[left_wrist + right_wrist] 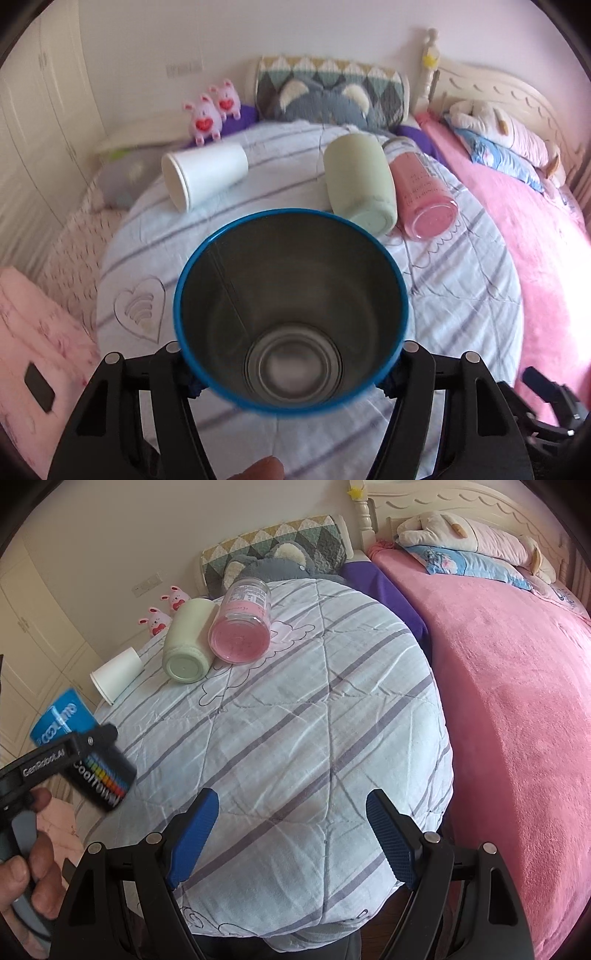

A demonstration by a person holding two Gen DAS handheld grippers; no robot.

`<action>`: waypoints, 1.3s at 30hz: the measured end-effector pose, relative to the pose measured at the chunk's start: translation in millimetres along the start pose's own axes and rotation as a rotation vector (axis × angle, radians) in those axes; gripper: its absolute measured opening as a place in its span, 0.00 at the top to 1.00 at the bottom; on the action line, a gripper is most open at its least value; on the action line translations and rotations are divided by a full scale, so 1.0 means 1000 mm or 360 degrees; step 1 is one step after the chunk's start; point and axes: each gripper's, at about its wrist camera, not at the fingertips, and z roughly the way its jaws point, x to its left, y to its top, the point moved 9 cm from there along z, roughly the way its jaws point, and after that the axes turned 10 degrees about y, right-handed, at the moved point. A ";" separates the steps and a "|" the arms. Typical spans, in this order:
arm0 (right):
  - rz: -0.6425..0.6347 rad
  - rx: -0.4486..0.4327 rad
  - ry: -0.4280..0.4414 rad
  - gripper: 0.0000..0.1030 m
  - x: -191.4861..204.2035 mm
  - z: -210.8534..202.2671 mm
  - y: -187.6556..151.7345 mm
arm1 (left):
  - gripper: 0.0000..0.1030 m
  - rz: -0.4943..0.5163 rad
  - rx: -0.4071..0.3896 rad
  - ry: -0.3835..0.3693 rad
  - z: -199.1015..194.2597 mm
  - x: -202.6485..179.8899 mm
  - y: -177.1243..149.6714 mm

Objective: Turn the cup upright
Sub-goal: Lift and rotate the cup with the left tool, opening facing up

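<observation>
My left gripper (291, 373) is shut on a blue cup (291, 310) with a steel inside, its open mouth tilted toward the camera. In the right wrist view the same blue cup (62, 716) is held off the table's left edge. On the striped cloth lie a white paper cup (205, 175), a pale green cup (360, 182) and a pink clear cup (424, 195), all on their sides. They also show in the right wrist view: white (116, 675), green (188, 642), pink (242, 622). My right gripper (291, 838) is open and empty above the near part of the cloth.
The round table wears a striped quilted cloth (303, 738). A pink bed (517, 701) with pillows lies to the right. Plush toys (212, 110) and a patterned cushion (332, 88) sit behind the table. White cupboards (40, 110) stand at the left.
</observation>
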 end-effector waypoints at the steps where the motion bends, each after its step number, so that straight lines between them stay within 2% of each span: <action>1: 0.0000 0.0001 -0.0003 0.19 0.000 0.000 -0.001 | 0.34 0.0011 0.0000 -0.0009 0.005 -0.001 -0.003; 3: 0.0000 0.0002 -0.0009 0.19 0.001 -0.001 -0.003 | 0.34 0.0028 0.0032 -0.0017 0.015 -0.001 -0.012; 6: -0.0004 0.0004 -0.0015 0.19 0.002 -0.003 -0.004 | 0.34 0.0070 -0.0068 0.0007 0.010 -0.008 -0.010; 13: -0.0014 -0.0002 -0.0027 0.19 0.005 -0.006 -0.005 | 0.34 0.0064 -0.0086 -0.0029 0.009 -0.012 -0.010; 19: -0.0020 -0.0004 -0.0030 0.19 0.009 -0.007 -0.007 | 0.34 0.0077 -0.0121 -0.0014 0.007 -0.016 -0.011; 34: -0.0037 0.0008 -0.0081 0.19 0.007 -0.019 -0.026 | 0.34 0.0053 -0.0487 0.0083 -0.008 -0.019 -0.018; 39: -0.0047 -0.0004 -0.0096 0.19 0.008 -0.026 -0.030 | 0.34 0.0044 -0.0539 0.0089 -0.010 -0.017 -0.017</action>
